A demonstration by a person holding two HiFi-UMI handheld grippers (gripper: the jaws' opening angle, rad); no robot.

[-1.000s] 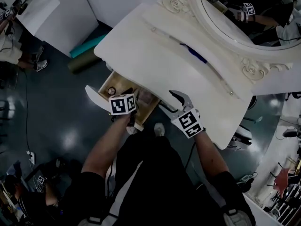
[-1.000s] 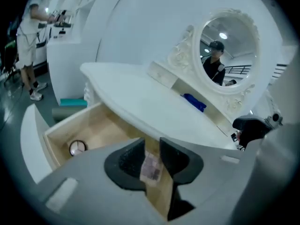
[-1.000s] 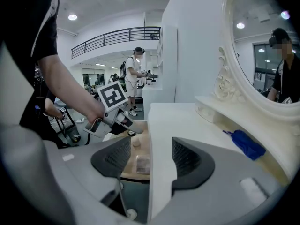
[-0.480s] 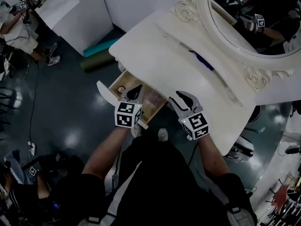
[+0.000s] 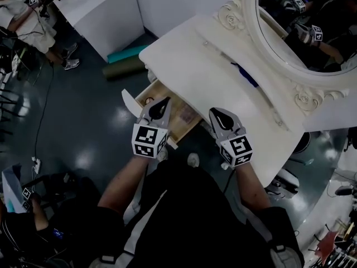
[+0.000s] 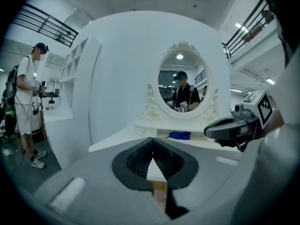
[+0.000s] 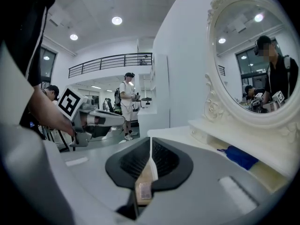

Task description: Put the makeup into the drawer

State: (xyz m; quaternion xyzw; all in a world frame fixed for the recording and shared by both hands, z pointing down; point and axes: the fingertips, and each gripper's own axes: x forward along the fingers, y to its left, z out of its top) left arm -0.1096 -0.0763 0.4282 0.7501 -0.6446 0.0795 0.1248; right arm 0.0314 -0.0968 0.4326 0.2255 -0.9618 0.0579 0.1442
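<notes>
Makeup lies in the open drawer under the desk's front-left edge. Left gripper and right gripper hover above it, jaws pressed together, empty. Placing looks done; next, probably, push the drawer closed.

Right gripper closed, ornate mirror at right

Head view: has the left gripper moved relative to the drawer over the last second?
Yes. Against the open drawer, the left gripper has drawn back toward the person and up out of it, and its jaws are now shut.
</notes>
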